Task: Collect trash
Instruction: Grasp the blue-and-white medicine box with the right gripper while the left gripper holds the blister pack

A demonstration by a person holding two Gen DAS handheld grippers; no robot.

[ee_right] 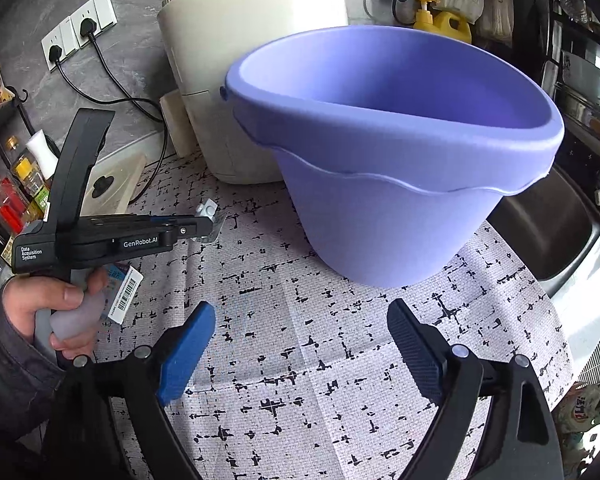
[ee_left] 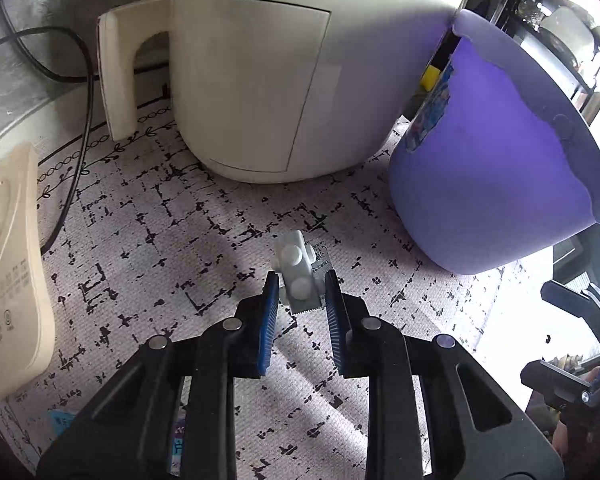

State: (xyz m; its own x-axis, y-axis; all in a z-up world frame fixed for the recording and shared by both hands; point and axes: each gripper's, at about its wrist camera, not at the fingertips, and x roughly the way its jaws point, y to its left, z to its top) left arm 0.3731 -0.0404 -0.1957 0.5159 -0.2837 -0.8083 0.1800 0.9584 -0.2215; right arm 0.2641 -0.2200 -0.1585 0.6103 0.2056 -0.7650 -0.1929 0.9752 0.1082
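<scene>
The left gripper [ee_left: 302, 282] pinches a silvery foil pill blister strip [ee_left: 300, 276] on the speckled mat [ee_left: 172, 240] — purple plastic bucket [ee_left: 496, 184] at two o'clock. The right gripper [ee_right: 302, 322] gapes wide, empty.

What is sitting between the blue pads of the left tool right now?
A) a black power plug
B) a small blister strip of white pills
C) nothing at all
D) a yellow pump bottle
B: in the left wrist view the pill strip sits between the blue pads of the left tool, above the patterned mat near the purple bucket.
</scene>
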